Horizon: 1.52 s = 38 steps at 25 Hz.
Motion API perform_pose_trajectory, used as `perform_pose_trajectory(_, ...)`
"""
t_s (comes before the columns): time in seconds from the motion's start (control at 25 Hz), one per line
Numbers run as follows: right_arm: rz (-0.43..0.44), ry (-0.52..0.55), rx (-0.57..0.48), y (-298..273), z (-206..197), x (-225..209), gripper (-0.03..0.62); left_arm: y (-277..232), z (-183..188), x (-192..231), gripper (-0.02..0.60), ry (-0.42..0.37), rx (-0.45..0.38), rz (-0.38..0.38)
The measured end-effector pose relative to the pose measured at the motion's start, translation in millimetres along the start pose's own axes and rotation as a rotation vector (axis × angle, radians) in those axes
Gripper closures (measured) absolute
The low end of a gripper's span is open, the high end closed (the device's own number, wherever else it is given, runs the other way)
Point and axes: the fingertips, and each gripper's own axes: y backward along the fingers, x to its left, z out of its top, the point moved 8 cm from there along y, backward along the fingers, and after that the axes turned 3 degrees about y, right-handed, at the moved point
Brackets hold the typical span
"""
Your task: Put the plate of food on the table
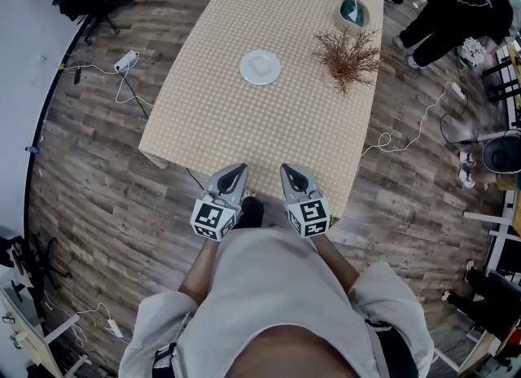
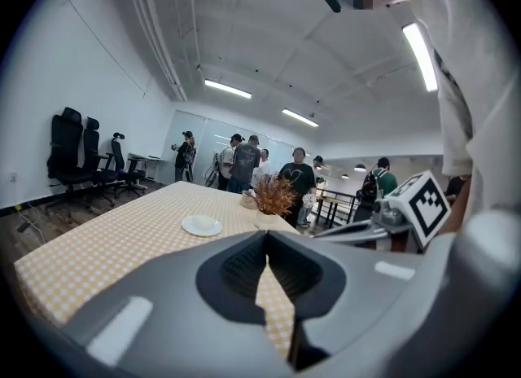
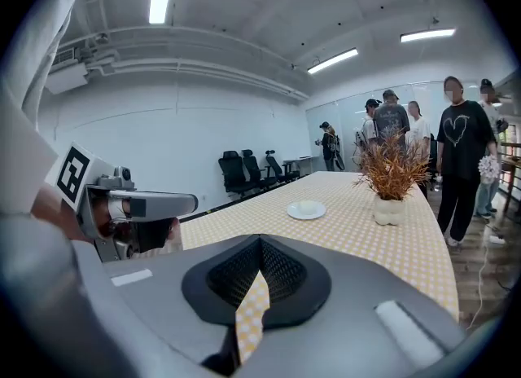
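Note:
A white plate (image 1: 260, 67) with a pale piece of food on it rests on the table (image 1: 203, 116), which has a yellow checked cloth, near the table's middle. It also shows far ahead in the left gripper view as the plate (image 2: 201, 225) and in the right gripper view as the plate (image 3: 306, 209). My left gripper (image 1: 237, 170) and right gripper (image 1: 289, 170) are side by side at the table's near edge, well short of the plate. Both are shut with nothing between their jaws. The left gripper (image 2: 266, 239) and right gripper (image 3: 260, 243) point along the tabletop.
A vase of dried brown twigs (image 1: 348, 59) stands right of the plate, with a small basket (image 1: 354, 12) beyond it. Several people (image 1: 456, 2) stand past the far right corner. Cables (image 1: 407, 136) lie on the wood floor on both sides. Black office chairs (image 2: 73, 160) line the left wall.

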Motion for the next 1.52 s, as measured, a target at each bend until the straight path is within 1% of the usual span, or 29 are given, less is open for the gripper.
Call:
perform_pose_trajectory(0.16,0.023,0.007,-0.025,33.0,-7.1,-1.1,0.595,9.6,-3.7,-29.3,0.571,-0.020,-0.008,0.026)
perform_pose_trajectory(0.32,0.040,0.006,-0.056,61.8,-15.0,8.0,0.595,27.8,-13.2,-53.9,0.572,-0.036,-0.007,0.044)
perform_pose_trajectory(0.56,0.065,0.017,-0.065,109.7,-36.3,20.4,0.595,62.6,-33.0,-105.9,0.572,-0.028,-0.010,0.075)
perform_pose_trajectory(0.84,0.083,0.009,-0.085,149.2,-52.7,44.1,0.595,98.3,-49.8,-145.1,0.571,-0.032,-0.014,0.089)
perform_pose_trajectory(1.12,0.089,0.001,-0.080,168.4,-64.0,69.5,0.597,122.6,-58.1,-160.3,0.572,-0.027,-0.020,0.084)
perform_pose_trajectory(1.28,0.077,0.005,-0.082,170.4,-61.9,80.2,0.597,129.9,-59.2,-158.6,0.572,-0.020,-0.024,0.070)
perform_pose_trajectory(1.52,0.047,-0.001,-0.084,165.1,-55.7,93.2,0.597,135.4,-50.6,-146.7,0.571,-0.029,-0.029,0.039)
